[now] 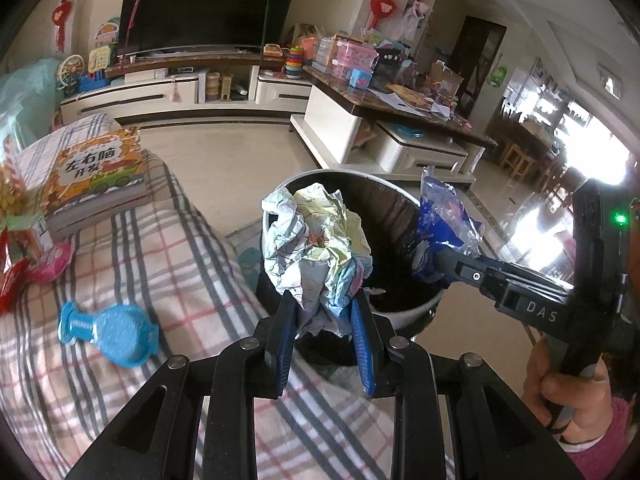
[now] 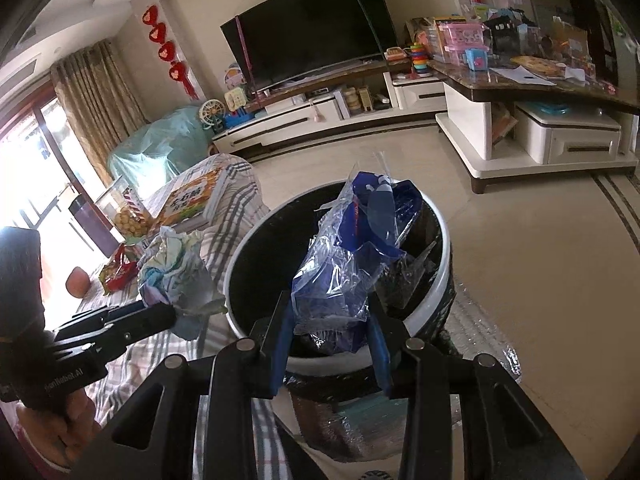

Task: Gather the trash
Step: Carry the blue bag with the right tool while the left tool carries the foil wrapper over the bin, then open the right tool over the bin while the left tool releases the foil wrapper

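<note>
Over the bin, left gripper clenching crumpled paper, "DAS" right gripper clenching blue wrapper

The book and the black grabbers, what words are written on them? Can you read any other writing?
"左右脑开发" on the cover of the book.
"DAS" on the right gripper, the rest cut off.
"...Robot.AI" on the left gripper, its start unreadable.
Print on the blue plastic bag is too blurred to read.

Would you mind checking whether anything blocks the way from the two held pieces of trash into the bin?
Nothing visible does. The left tongs hold crumpled paper over the bin's near rim, and the right tongs hold a blue plastic bag above its open mouth, which has no lid.
</note>
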